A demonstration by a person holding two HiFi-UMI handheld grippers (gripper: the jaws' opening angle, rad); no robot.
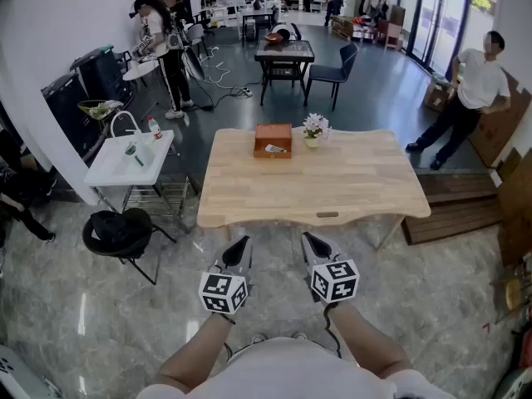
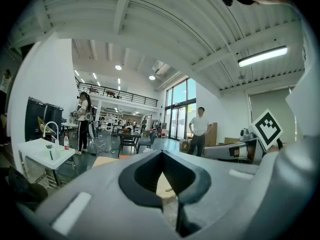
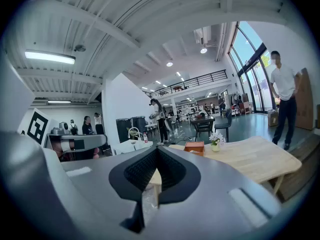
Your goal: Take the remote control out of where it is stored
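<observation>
Claw L [image 1: 242, 243], claw R [image 1: 308, 238] pressed together, empty, off table [image 1: 349, 191] near edge; remote [image 1: 276, 149] prob. in box [image 1: 273, 131].

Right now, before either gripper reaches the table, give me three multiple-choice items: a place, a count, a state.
1. Where does the brown box stand?
A. On the wooden table, at its far side, beside the flower pot
B. On a shelf
C. On the floor

2. How many flower pots are on the wooden table?
A. Three
B. One
C. None

3. How are the tongs of the left gripper and the right gripper?
A. Wide apart
B. Closed on the box
C. Together, empty

Answers: 1 A, the head view shows it there. 2 B, only one stands by the box. 3 C, each gripper view shows the tips meeting with nothing between.
</observation>
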